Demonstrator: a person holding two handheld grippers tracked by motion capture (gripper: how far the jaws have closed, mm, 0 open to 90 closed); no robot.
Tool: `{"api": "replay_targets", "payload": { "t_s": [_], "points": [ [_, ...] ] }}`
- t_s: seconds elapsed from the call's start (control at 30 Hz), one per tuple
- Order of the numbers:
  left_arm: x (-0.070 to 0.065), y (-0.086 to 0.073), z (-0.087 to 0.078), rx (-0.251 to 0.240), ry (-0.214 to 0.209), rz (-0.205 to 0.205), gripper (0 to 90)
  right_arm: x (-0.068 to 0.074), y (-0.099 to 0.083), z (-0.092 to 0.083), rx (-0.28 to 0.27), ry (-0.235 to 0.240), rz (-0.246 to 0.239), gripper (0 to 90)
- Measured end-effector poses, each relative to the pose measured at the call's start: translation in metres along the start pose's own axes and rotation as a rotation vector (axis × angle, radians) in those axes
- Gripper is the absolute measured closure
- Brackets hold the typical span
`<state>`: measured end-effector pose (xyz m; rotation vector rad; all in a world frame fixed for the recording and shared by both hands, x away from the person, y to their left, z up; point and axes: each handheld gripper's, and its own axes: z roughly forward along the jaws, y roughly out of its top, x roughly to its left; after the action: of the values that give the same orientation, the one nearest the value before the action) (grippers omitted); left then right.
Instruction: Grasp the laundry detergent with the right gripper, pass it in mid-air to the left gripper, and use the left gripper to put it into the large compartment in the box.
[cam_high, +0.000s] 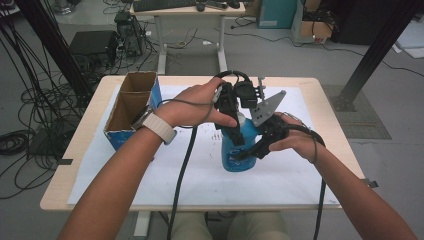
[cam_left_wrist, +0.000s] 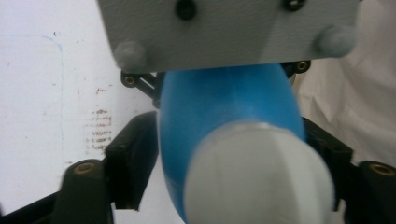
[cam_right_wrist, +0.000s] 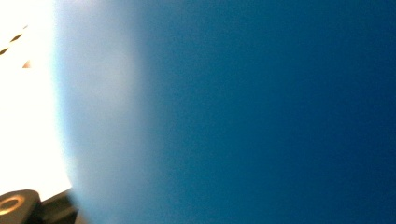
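While your right gripper (cam_high: 250, 150) pinches the lower body of the blue bottle (cam_high: 239, 145) from the side, you have the left gripper (cam_high: 235, 131) brought down over the top, its jaws on either side of the white cap (cam_left_wrist: 257, 172). The bottle stands upright on the white sheet (cam_high: 280, 180) near the middle of the table (cam_high: 75, 165), well apart from the cardboard box (cam_high: 131, 107) at the left edge. In the right gripper view the blue wall sits right up against the lens, which fits a firm hold low on the bottle. In the left gripper view the black jaws flank the neck and cap closely, and they look pressed against the sides, though the exact contact is hidden behind the cap; I read this as a grip on the cap rather than a gap around it.

So the step in hand looks like opening the bottle: one tool braces the body, the other takes the cap. What you need next, as I judge it, is a twist of your left wrist about the bottle's upright axis while your right holds the body from turning with it. Keep the left jaws level on the cap, since a tilted hold may slip off its smooth rim. Keep the base flat on the sheet, because a sideways pull from above could tip the bottle in the right jaws. If the cap does not give, reset your wrist and take a fresh bite rather than squeezing harder
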<state>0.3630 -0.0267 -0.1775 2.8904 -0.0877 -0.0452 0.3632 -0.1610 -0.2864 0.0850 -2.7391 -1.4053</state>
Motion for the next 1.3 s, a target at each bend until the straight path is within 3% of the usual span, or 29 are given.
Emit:
{"api": "replay_targets", "payload": {
  "t_s": [0.1,0.17,0.27,0.3,0.4,0.43,0.6,0.67,0.9,0.93,0.97,1.07,1.3],
  "points": [
    [-0.0008,-0.0005,0.0017,0.004,0.002,-0.007,36.3,-0.0002,-0.0012,0.0005,0.004,-0.004,0.011,42.9],
    [-0.0005,-0.0005,0.0027,0.008,-0.002,-0.014,36.4,-0.0028,-0.0016,0.0023,0.008,-0.01,-0.021,42.9],
    [0.0004,0.0001,0.0036,0.021,0.004,-0.001,36.6,-0.0022,-0.0022,0.004,0.01,-0.016,-0.012,43.0],
    [-0.0008,0.0001,0.0041,0.019,0.006,-0.015,36.6,-0.0011,-0.0021,0.0031,0.034,-0.012,0.009,43.0],
    [-0.001,0.0001,0.0037,0.022,0.008,-0.02,36.9,-0.0028,-0.0022,0.004,0.017,-0.017,-0.021,43.0],
    [0.0002,0.0004,0.0035,0.025,0.006,-0.006,36.9,-0.0027,-0.0023,0.0038,0.018,-0.015,-0.019,43.1],
    [-0.001,0.0005,0.0043,0.022,0.013,-0.024,37.0,-0.0031,-0.0028,0.004,0.013,-0.025,-0.025,43.2],
    [-0.001,0.0009,0.005,0.026,0.016,-0.023,37.1,-0.0023,-0.0027,0.002,0.051,-0.01,-0.005,43.2],
    [0.0006,0.0024,0.0057,0.033,0.012,-0.007,37.1,-0.0037,-0.0035,0.0019,0.043,-0.014,-0.023,43.3],
    [-0.0018,0.0017,0.0066,0.024,0.005,-0.043,37.1,-0.0023,-0.0036,0.0009,0.055,-0.012,-0.001,43.3],
    [-0.0004,0.0021,0.0058,0.029,0.012,-0.021,37.1,-0.0036,-0.0036,0.0016,0.039,-0.018,-0.023,43.3],
    [0.001,0.0024,0.0055,0.029,0.013,-0.004,37.1,-0.0038,-0.0035,0.0012,0.04,-0.021,-0.022,43.3],
    [0.0013,0.0022,0.0052,0.031,0.014,-0.001,37.2,-0.0041,-0.0032,0.0011,0.042,-0.02,-0.022,43.3]
  ]
}}
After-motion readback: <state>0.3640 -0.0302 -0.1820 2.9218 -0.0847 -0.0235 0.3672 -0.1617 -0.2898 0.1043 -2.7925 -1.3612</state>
